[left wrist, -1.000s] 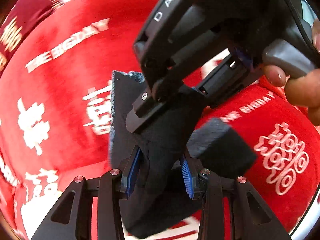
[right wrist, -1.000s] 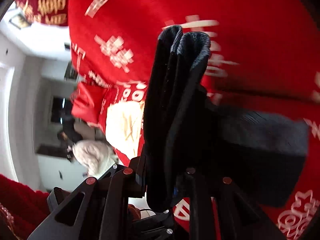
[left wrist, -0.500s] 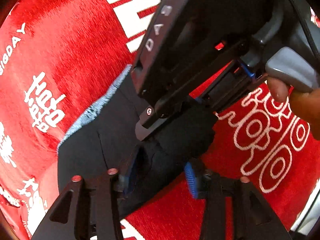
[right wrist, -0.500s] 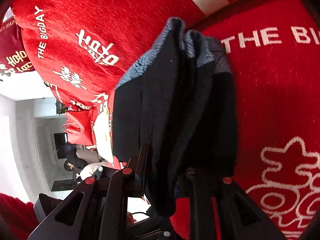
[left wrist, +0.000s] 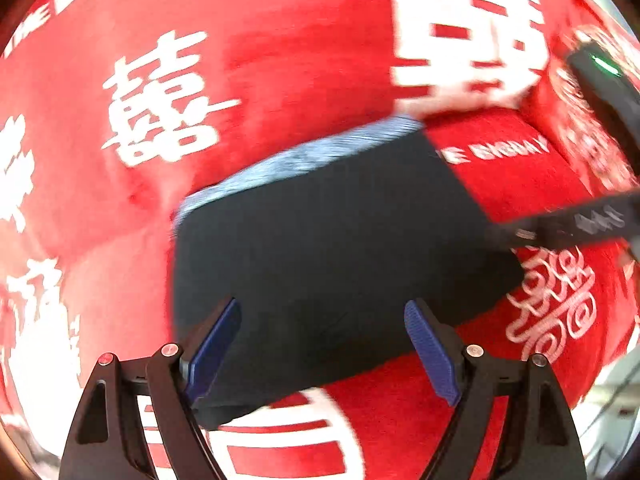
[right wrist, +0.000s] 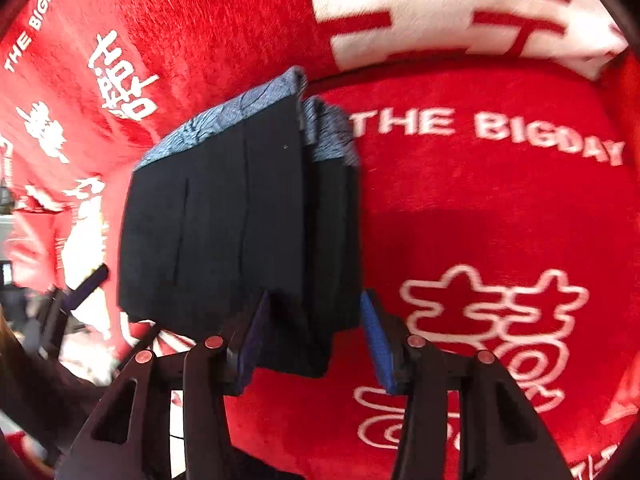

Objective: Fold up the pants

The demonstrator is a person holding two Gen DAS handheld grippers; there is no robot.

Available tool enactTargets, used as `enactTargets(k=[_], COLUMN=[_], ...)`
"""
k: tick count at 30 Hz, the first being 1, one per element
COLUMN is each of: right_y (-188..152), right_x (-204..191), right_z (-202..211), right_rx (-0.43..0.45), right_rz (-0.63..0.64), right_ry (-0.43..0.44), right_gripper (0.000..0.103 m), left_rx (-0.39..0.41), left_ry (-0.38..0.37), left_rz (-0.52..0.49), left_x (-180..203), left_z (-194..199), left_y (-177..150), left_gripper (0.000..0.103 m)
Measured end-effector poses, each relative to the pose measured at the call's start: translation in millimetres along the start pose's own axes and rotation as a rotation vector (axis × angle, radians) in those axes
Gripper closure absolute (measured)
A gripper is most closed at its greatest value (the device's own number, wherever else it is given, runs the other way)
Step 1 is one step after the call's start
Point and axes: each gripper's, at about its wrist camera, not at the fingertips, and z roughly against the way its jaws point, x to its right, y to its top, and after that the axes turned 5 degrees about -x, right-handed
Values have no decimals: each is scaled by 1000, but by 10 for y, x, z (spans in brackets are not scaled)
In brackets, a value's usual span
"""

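The dark navy pants (left wrist: 328, 248) lie folded into a compact rectangle on the red blanket (left wrist: 280, 60), with a lighter blue band along the far edge. My left gripper (left wrist: 322, 350) is open, its blue pads on either side of the near edge of the pants, not clamping them. In the right wrist view the folded pants (right wrist: 224, 224) show stacked layers. My right gripper (right wrist: 312, 340) is open around the near corner of the fold. The right gripper body (left wrist: 592, 216) shows at the right edge of the left wrist view.
The red blanket (right wrist: 480, 208) carries white characters and "THE BIGDAY" lettering. Its edge drops off at the left of the right wrist view (right wrist: 24, 264), where the room beyond is blurred.
Both grippers have opened and let go of the pants. The folded pants now lie on the blanket. The right gripper has drawn away to the right of the left wrist view.
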Motion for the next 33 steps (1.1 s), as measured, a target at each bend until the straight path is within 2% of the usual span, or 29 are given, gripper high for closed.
enactTargets(k=[2, 4, 6, 10, 13, 18, 21, 23, 24, 31, 33], right_y=[-36, -80, -103, -137, -190, -116, -99, -77, -64, -55, -81], right_x=[-51, -103, -168, -384, -341, -325, -284, -235, -235, -168, -186], right_z=[97, 159, 119, -172, -271, -305, -220, -159, -140, -132, -150], right_rx=[41, 72, 70, -2, -22, -32, -25, -15, -11, -30, -28], right_rz=[0, 13, 42, 84, 98, 97, 80, 51, 43, 29, 32], right_ry=[-23, -49, -45, -67, -102, -102, -99, -84, -80, -85, -87], right_gripper=[75, 79, 80, 80, 80, 80, 76, 61, 59, 54, 49], left_rx=[-11, -29, -69, -145, -157, -171, -180, -183, -184, -206, -210], left_ry=[64, 116, 120, 83, 62, 28, 22, 17, 17, 19, 19], left_rz=[24, 62, 107, 176, 194, 219, 239, 246, 249, 264, 268], left_x=[-128, -292, -467, -655, -702, -791, -880, -929, -952, -1046, -1065], left_z=[-7, -61, -167, -385, -421, -429, -448, -444, -442, -442, -451], left_y=[-9, -22, -49, -193, -252, -282, -243, -234, -231, -217, -208], left_gripper=[18, 18, 18, 18, 18, 18, 18, 18, 18, 18, 4])
